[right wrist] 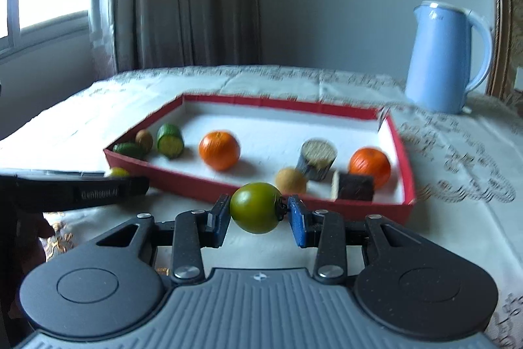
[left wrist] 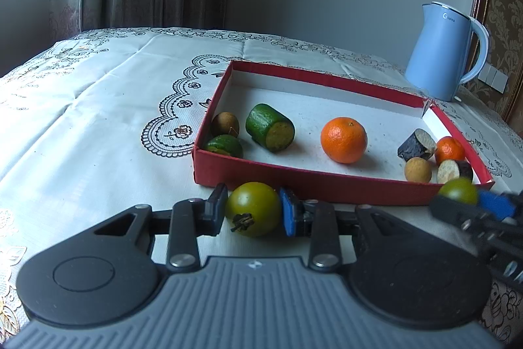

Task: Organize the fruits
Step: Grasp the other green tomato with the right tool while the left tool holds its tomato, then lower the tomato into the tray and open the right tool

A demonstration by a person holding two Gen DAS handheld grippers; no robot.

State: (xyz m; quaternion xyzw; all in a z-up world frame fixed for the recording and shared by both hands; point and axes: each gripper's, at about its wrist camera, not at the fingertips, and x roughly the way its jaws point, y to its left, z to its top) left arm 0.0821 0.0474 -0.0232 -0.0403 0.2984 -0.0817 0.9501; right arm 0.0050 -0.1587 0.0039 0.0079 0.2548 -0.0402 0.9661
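In the left wrist view my left gripper is shut on a green tomato, just in front of the red tray's near wall. My right gripper is shut on a second green tomato, held off the cloth before the tray's near wall. Each view catches the other gripper at its edge: the right gripper with its tomato, and the left gripper with its tomato. In the tray lie a big orange, a small orange, cucumber pieces, longans and eggplant pieces.
A light blue kettle stands behind the tray's far right corner. A white patterned tablecloth covers the table, with a wide bare stretch left of the tray. Curtains and a grey wall lie beyond the far edge.
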